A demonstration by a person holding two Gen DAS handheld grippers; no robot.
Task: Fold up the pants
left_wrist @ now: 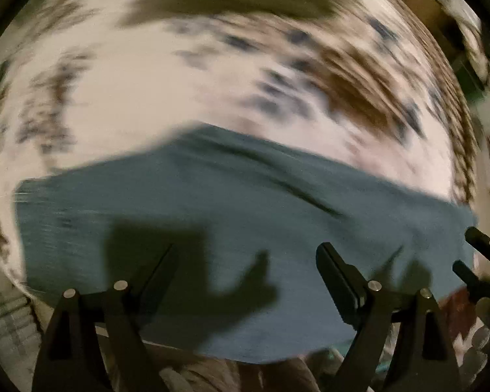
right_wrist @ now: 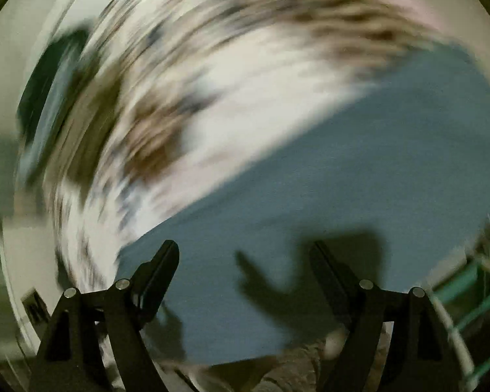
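The grey-blue pants [left_wrist: 232, 228] lie flat on a white bedcover with brown and dark blotches [left_wrist: 130, 98]. Both views are blurred by motion. My left gripper [left_wrist: 245, 254] is open and empty just above the pants, its shadow falling on the cloth. In the right wrist view the pants [right_wrist: 359, 179] run from lower centre to upper right. My right gripper [right_wrist: 245, 251] is open and empty above the cloth's near end. The right gripper's fingers [left_wrist: 473, 238] also show at the far right of the left wrist view.
The patterned bedcover [right_wrist: 245, 65] spreads beyond the pants. A dark green shape [right_wrist: 49, 81] sits at the left edge of the right wrist view. Green slatted furniture [right_wrist: 467, 287] shows at the lower right.
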